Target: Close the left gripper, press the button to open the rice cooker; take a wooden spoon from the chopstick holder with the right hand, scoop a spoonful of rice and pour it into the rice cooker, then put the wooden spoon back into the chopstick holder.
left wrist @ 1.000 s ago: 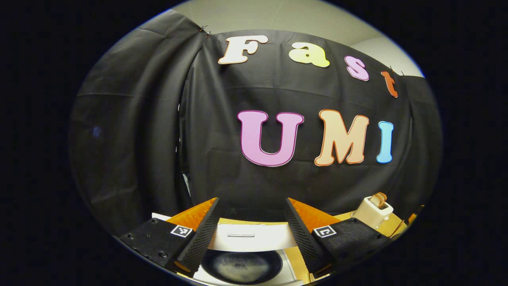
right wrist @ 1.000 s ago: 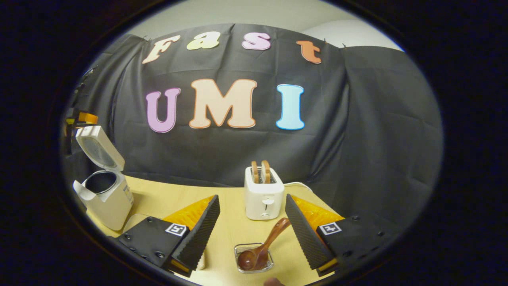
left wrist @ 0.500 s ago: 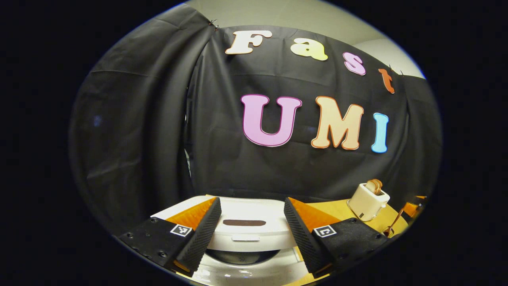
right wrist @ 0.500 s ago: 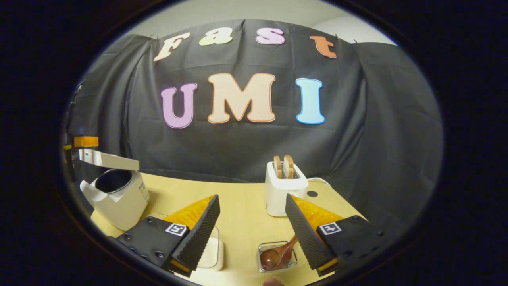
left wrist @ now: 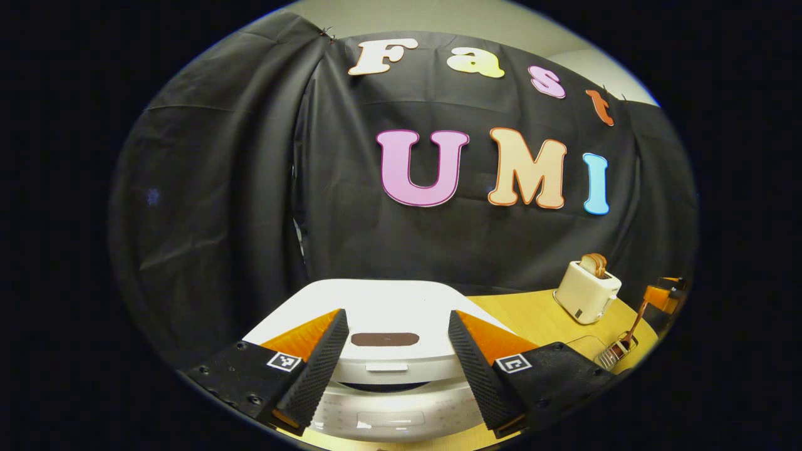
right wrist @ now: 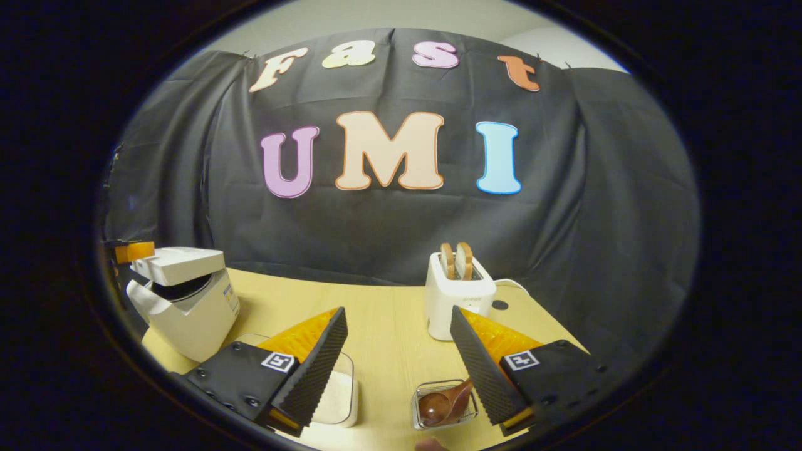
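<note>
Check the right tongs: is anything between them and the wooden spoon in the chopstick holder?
Nothing visible. The wooden spoon lies in the chopstick holder just ahead of the open right tongs. The toaster stands beyond it, and the rice container sits beside the holder.

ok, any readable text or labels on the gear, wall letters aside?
Rice cooker side label: too small to read.
Rice cooker front panel: faint marks, blurred.
Square markers: coded patterns, no words.
Toaster: no legible print.
Nothing can be quoted.
</note>
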`<state>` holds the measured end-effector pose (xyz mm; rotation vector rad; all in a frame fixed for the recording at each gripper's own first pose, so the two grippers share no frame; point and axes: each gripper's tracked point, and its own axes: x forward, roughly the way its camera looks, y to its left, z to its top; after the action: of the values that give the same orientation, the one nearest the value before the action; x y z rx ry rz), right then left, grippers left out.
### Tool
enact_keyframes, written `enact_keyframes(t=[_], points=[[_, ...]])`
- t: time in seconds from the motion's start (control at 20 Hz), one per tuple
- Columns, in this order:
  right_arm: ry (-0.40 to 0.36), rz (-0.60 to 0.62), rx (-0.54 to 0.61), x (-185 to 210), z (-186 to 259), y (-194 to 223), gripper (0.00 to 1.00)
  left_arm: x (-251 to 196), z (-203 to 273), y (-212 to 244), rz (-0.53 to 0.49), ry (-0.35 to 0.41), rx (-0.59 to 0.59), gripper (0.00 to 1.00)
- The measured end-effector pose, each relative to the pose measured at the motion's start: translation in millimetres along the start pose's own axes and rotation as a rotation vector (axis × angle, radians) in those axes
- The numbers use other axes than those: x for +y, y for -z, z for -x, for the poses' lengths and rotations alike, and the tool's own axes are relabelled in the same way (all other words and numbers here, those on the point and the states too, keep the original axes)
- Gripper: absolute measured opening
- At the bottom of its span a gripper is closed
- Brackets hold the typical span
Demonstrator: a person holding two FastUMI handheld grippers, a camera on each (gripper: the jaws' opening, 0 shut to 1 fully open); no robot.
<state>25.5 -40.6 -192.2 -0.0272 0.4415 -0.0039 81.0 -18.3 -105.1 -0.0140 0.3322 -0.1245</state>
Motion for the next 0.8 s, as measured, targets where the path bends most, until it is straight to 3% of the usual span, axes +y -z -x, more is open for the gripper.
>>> enact_keyframes(t=[0.4, 0.55, 0.8], points=[[-0.003, 0.018, 0.006, 4, 0, 3, 1.0, 7, 1, 47, 0.019, -0.025, 0.107, 0.94], [0.003, 0.026, 0.009, 2, 0, 5, 1.0, 8, 4, 53, -0.052, -0.03, 0.102, 0.94], [0.002, 0.024, 0.028, 0, 1, 14, 1.0, 11, 4, 59, -0.016, -0.059, 0.102, 0.95]])
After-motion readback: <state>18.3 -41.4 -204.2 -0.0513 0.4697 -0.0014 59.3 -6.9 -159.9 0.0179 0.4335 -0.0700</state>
